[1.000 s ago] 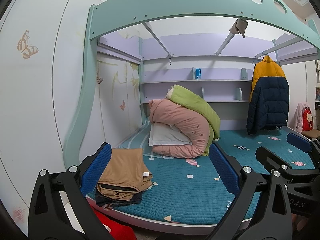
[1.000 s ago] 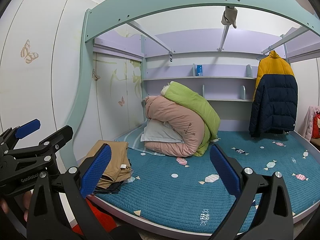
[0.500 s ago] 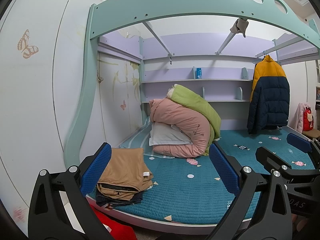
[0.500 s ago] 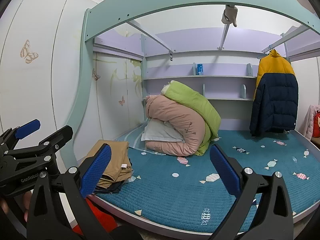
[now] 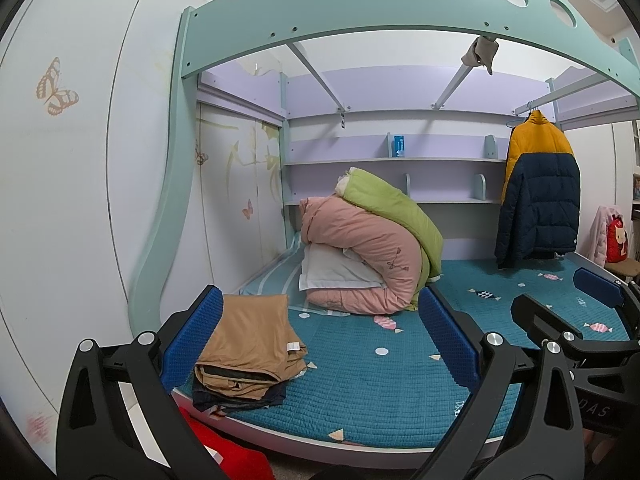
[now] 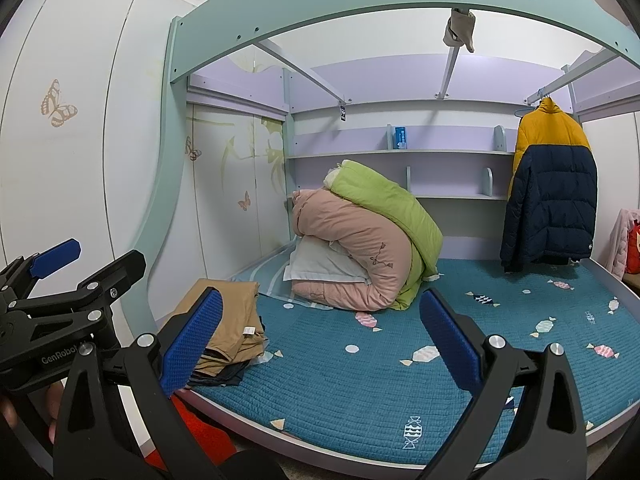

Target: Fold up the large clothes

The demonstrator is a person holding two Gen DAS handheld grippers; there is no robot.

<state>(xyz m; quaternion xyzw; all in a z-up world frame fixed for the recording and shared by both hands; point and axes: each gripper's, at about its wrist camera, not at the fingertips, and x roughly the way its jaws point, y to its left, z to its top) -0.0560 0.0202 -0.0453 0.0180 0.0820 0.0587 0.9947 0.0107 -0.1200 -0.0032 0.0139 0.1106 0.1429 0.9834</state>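
Tan folded trousers (image 5: 252, 344) are stacked on the bed (image 5: 360, 392) at its near-left corner. Soft, limp cloth is judged best pinched at hems. Left gripper (image 5: 316, 344) and right gripper (image 6: 320, 344) are held spread, empty.

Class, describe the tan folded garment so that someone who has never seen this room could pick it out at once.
Start at the teal bed under the mint arch. Go to its near left corner, where a small pile of folded clothes sits at the edge. The tan garment tops that pile, with a small white tag at its right edge and dark clothes beneath, well apart from the pink quilt further back.
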